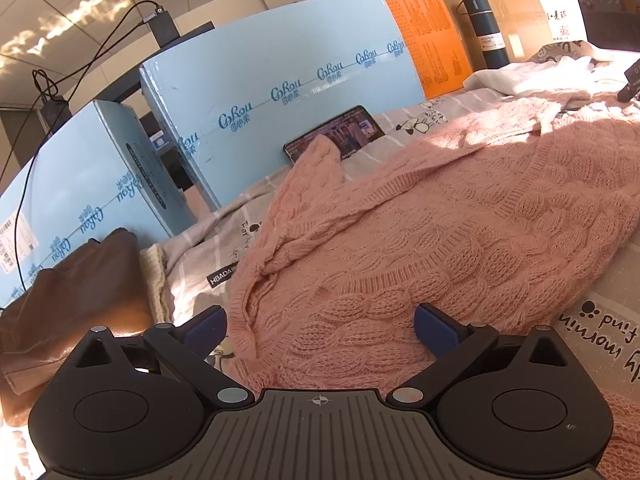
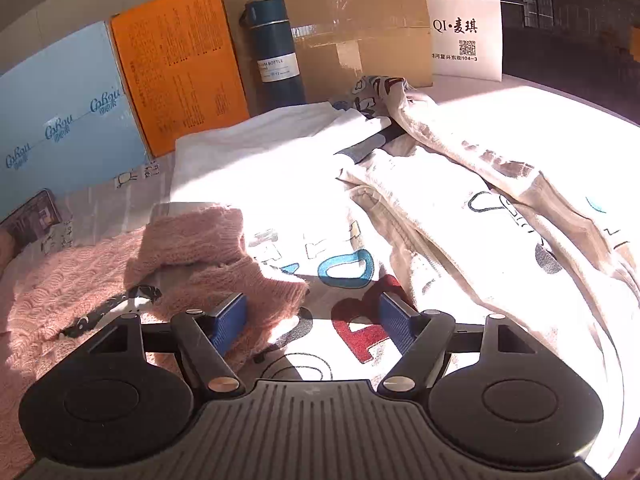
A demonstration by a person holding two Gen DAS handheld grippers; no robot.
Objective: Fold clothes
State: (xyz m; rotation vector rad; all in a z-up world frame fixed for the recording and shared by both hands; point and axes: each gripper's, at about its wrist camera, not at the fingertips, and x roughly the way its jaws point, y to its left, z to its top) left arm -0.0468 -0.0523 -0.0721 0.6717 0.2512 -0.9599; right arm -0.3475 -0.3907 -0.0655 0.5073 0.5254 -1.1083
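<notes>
Pink cable-knit fills the space just ahead of the left gripper (image 1: 320, 326), whose jaws stand wide with nothing pinched between them, poised over the hem of the pink sweater (image 1: 420, 232). That sweater is the landmark: it lies spread across the printed sheet (image 1: 208, 256) covering the surface, one sleeve pointing toward the phone (image 1: 334, 132) propped behind it against the blue boxes (image 1: 260, 92).

On the sweater's far side, the right gripper (image 2: 312, 322) also stands open. The sweater's other sleeve (image 2: 224, 256) lies folded inward, its cuff just beside the left pad (image 2: 230, 320), with no pad pressing it. Past the sweater lies a heap of white and printed clothes (image 2: 440, 184), and behind that a dark bottle (image 2: 276, 56).

By my reading, the sleeve fold on one side is laid down and released. The next move likely calls for the left gripper to close on the hem or the other sleeve and bring it over the body, keeping the loose knit from bunching.
</notes>
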